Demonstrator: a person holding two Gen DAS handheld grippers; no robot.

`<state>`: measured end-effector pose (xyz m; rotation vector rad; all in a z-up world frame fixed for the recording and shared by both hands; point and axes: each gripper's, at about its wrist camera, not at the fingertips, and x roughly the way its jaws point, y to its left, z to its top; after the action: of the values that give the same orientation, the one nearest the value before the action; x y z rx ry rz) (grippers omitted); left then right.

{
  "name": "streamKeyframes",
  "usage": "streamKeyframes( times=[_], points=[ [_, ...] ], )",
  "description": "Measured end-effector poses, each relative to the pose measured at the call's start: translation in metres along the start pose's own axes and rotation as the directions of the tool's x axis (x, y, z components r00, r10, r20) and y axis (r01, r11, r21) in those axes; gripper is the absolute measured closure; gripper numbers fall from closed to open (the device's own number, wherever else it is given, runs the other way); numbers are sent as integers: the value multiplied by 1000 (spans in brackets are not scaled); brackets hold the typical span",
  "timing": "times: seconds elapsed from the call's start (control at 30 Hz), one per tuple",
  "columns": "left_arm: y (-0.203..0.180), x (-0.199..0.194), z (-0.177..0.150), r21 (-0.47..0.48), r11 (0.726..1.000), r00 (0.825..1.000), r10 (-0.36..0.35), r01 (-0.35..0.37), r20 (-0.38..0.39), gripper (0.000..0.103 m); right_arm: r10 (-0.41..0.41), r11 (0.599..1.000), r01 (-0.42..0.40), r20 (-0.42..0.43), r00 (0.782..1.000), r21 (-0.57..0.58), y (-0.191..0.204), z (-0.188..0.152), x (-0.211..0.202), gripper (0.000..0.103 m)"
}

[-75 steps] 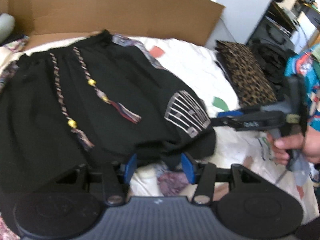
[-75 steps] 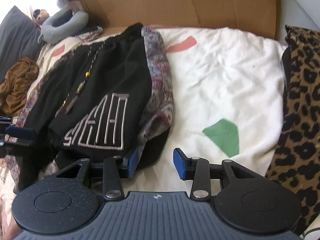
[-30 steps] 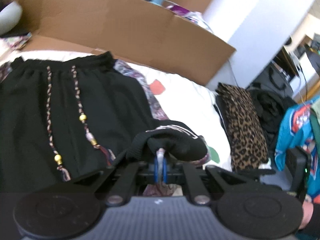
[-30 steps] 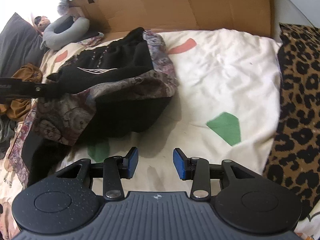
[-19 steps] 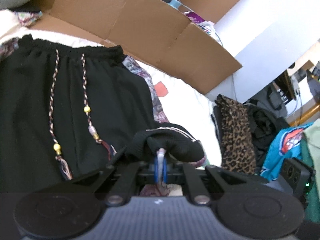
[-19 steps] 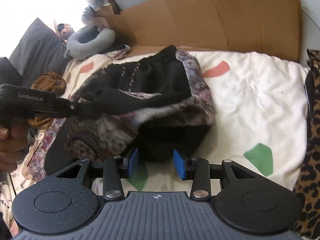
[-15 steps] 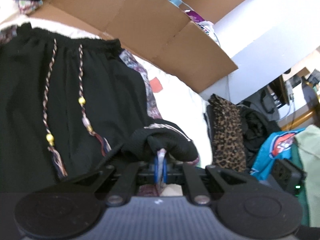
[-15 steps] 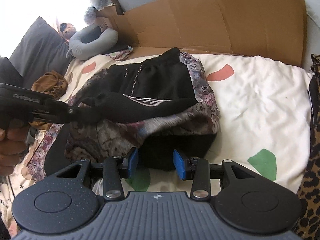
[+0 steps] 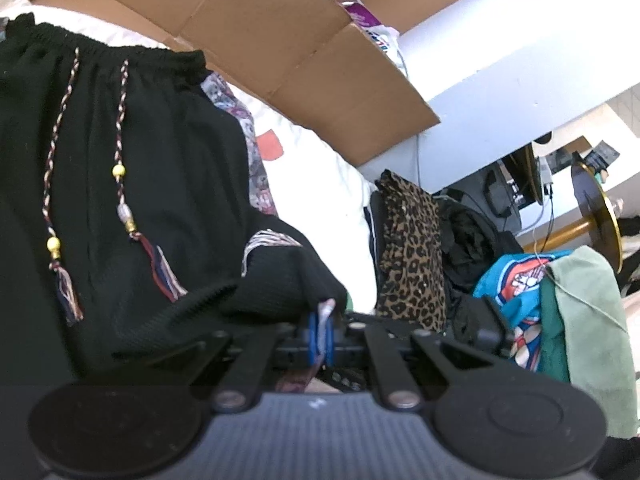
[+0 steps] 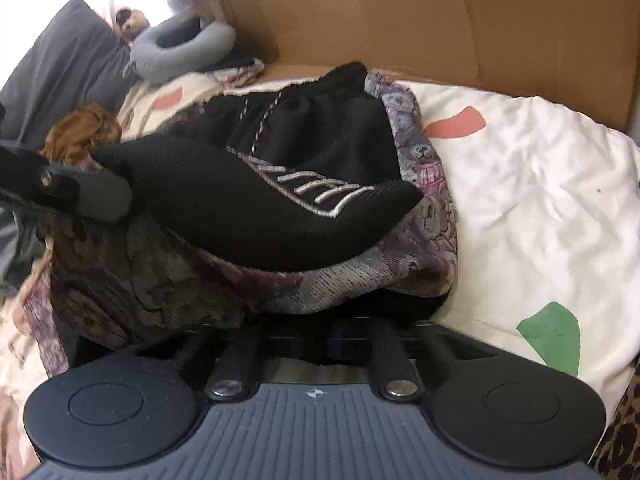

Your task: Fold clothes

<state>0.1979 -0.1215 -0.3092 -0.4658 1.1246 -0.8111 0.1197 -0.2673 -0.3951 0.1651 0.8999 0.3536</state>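
Pinching a fold of the black shorts [image 9: 132, 184], our left claw [image 9: 319, 334] has its blue pads pressed together on the hem, with a sliver of patterned lining caught between them. The shorts lie on the bed [image 10: 532, 200], on a white sheet with coloured patches; the elastic waistband sits at the far end, toward the cardboard sheet [image 9: 288, 52]. Two braided drawstrings [image 9: 120, 136] with yellow beads run down the front. The near leg, bearing pale striped lettering [image 10: 316, 192], is lifted and doubled back over the body of the garment.

In the right wrist view, our right claw [image 10: 320, 340] is closed at the near edge of the shorts, under the patterned lining [image 10: 360, 276]. Its pads are mostly hidden by the cloth, and black fabric sits between them. The left claw's finger enters from the left edge of that view and holds the raised leg. A leopard-print cloth [image 9: 412, 248] lies at the right of the bed, beside a pile of other garments [image 9: 560, 308].
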Motion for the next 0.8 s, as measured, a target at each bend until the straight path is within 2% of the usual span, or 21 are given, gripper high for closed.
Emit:
streamKeyframes(
  times=[0.03, 0.2, 0.53, 0.8],
  points=[
    [0, -1, 1, 1, 1000, 1000, 0, 0, 2, 98, -1, 1000, 1, -5, 1000, -8, 0, 0, 1, 103],
    [-1, -8, 6, 9, 1000, 1000, 3, -3, 16, 98, -16, 1000, 16, -9, 1000, -25, -3, -2, -11, 103],
    [0, -22, 18, 5, 1000, 997, 26, -26, 77, 99, -86, 994, 84, 20, 996, 68, -34, -7, -54, 103],
    [19, -12, 13, -21, 996, 995, 89, -88, 48, 99, -141, 981, 138, 11, 990, 134, -58, -17, -67, 103]
  ],
)
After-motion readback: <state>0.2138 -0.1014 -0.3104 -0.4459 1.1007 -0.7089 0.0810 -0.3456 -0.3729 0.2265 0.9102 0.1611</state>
